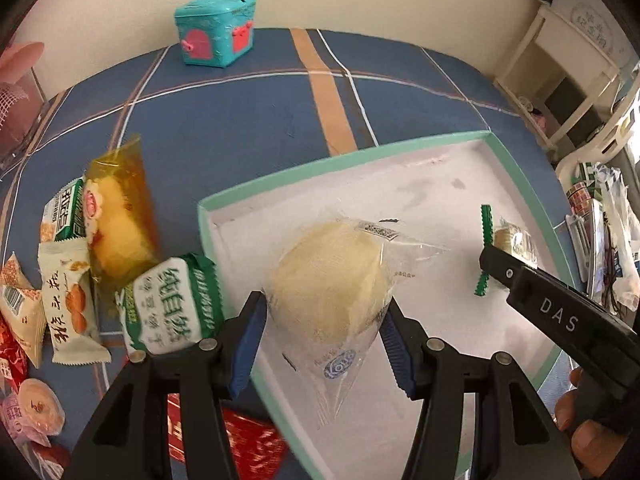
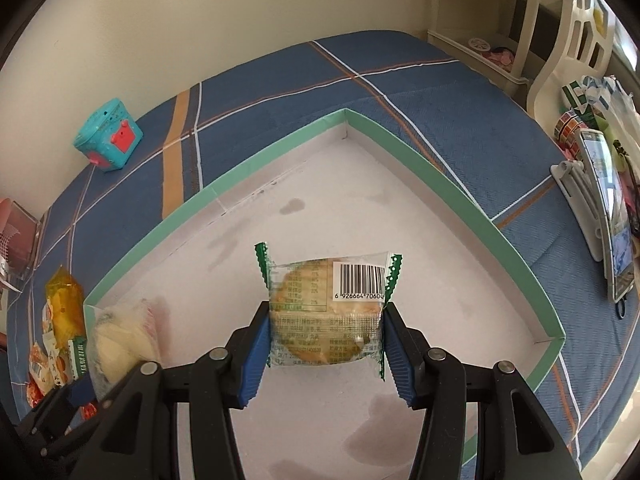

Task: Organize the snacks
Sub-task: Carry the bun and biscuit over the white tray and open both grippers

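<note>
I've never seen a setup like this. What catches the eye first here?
Two black tongs with blue pads, each clamped on a wrapped snack over a shallow green-rimmed box: the left tongs hold a pale round bun, the right tongs a green-edged biscuit packet. More snacks lie left of the box.

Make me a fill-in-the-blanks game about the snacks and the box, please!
1. The left gripper holds a round pale pastry in a ____ wrapper.
2. The right gripper holds a biscuit packet whose crimped ends are ____.
3. Both held snacks are over the shallow box, which has a ____ rim.
4. The small toy chest near the wall is teal with ____ patches.

Missing words: clear; green; green; pink
</note>
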`<state>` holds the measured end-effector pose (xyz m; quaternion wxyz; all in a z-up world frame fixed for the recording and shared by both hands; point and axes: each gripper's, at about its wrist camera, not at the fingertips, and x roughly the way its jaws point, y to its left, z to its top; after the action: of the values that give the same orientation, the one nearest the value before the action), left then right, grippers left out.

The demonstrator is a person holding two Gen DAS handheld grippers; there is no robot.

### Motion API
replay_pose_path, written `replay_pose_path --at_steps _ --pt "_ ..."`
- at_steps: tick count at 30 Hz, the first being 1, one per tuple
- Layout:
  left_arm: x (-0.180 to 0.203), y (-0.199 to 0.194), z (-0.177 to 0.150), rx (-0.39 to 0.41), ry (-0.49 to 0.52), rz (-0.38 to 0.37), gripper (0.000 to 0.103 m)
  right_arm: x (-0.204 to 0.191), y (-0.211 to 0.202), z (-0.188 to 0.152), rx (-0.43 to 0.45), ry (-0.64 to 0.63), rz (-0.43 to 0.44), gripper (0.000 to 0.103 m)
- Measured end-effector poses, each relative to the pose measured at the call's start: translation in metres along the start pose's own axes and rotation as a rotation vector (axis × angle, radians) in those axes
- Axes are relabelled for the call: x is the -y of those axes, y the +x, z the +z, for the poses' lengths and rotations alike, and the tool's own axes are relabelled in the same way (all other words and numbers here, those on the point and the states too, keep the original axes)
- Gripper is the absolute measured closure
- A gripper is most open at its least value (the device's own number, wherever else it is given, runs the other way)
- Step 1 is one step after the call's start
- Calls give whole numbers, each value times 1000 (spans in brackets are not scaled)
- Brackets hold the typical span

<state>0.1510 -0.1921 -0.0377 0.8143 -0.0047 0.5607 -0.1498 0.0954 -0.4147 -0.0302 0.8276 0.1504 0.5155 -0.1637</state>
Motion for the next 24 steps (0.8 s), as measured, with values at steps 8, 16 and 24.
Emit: replay_pose_path --at_steps 8,16,24 --pt "-14 -2 1 15 -14 10 45 -6 4 -1 -25 -12 11 46" --pt "-23 -4 2 30 -44 18 45 -9 4 -2 -20 -22 30 39" --pt "-17 -11 2 8 -51 -10 39 -16 -5 -5 0 -54 37 23"
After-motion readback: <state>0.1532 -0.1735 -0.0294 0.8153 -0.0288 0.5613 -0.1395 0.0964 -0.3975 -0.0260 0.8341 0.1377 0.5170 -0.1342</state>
